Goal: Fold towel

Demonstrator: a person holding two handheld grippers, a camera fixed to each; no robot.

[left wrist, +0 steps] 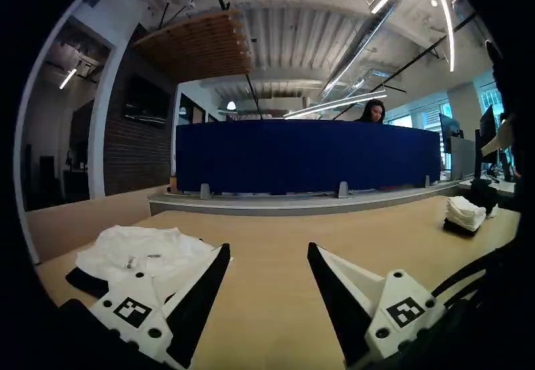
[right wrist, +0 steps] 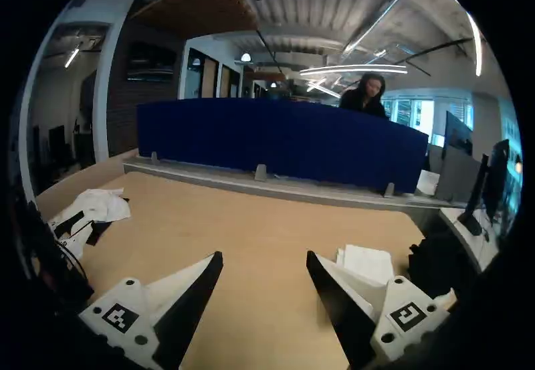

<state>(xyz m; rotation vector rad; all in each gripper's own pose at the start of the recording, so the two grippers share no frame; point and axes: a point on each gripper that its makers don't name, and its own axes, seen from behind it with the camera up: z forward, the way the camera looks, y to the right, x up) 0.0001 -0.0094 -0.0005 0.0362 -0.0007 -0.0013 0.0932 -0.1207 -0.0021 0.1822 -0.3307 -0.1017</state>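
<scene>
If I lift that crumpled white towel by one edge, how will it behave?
Probably floppy: the crumpled white towel lies in soft folds on the table, so it should sag from one pinch. It looks thin and light; pushing would likely bunch it, not slide it.

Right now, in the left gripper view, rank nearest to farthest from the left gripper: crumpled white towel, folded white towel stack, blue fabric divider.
1. Crumpled white towel, lower left foreground.
2. Folded white towel stack, far right.
3. Blue fabric divider, centre background.
</scene>
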